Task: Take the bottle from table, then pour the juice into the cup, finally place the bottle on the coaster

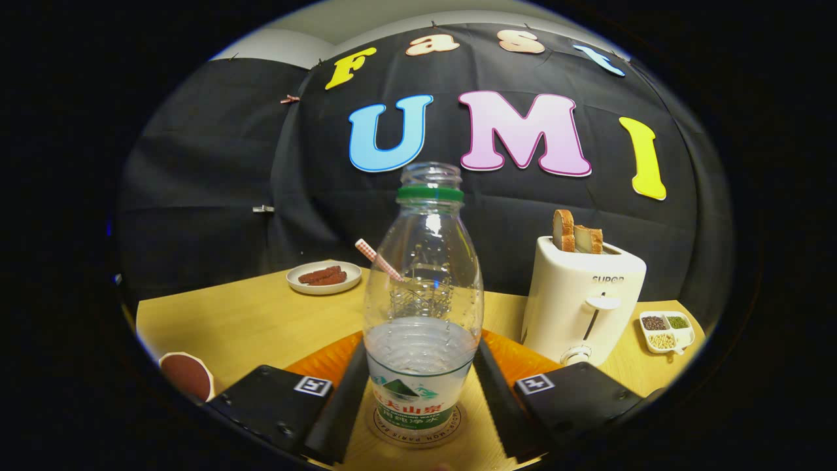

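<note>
Tool [422, 386], as we log it: fingers flanking the uncapped bottle [423, 307], contact uncertain, bottle upright on the coaster [418, 428] on the bench [261, 320]; we judge placing nearly finished, next spreading and backing off.

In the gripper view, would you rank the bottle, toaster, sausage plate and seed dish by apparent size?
1. bottle, between the gripper fingers; nearness inflates it
2. toaster
3. sausage plate
4. seed dish, close to the plate

One uncapped water bottle [423, 307], one round coaster [414, 428], one toaster [582, 304] with two bread slices [575, 239]. One plate [324, 277], one three-part dish [667, 331], one straw [378, 260].
</note>
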Demonstrator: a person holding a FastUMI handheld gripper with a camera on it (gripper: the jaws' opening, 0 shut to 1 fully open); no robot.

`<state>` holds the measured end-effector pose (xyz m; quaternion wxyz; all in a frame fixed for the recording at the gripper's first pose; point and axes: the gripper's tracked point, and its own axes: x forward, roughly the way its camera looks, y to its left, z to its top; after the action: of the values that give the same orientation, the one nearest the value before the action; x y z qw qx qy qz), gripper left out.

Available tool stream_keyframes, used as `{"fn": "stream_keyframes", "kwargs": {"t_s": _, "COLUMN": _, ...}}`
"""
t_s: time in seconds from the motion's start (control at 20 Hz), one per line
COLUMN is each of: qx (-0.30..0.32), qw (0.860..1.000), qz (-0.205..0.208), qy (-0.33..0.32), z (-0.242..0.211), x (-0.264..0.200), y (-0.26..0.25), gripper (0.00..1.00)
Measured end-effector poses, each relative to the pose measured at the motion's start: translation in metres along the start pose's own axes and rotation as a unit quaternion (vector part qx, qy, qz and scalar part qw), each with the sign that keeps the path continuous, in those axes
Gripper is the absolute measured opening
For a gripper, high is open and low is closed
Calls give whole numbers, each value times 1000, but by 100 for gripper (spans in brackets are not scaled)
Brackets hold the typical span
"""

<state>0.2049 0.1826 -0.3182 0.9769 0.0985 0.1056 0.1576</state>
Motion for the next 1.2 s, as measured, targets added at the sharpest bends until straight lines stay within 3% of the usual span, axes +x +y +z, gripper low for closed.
{"fn": "stream_keyframes", "kwargs": {"t_s": 0.1, "qx": 11, "qw": 1000, "qz": 13, "qy": 13, "z": -6, "x": -4, "y": 9, "gripper": 98}}
{"fn": "stream_keyframes", "kwargs": {"t_s": 0.4, "qx": 11, "qw": 1000, "qz": 8, "qy": 7, "z": 12, "x": -22, "y": 9, "gripper": 98}}
{"fn": "stream_keyframes", "kwargs": {"t_s": 0.65, "qx": 3, "qw": 1000, "qz": 8, "qy": 4, "z": 43, "x": -64, "y": 5, "gripper": 98}}
{"fn": "stream_keyframes", "kwargs": {"t_s": 1.2, "qx": -13, "qw": 1000, "qz": -4, "qy": -12, "z": 161, "x": -160, "y": 10, "gripper": 98}}
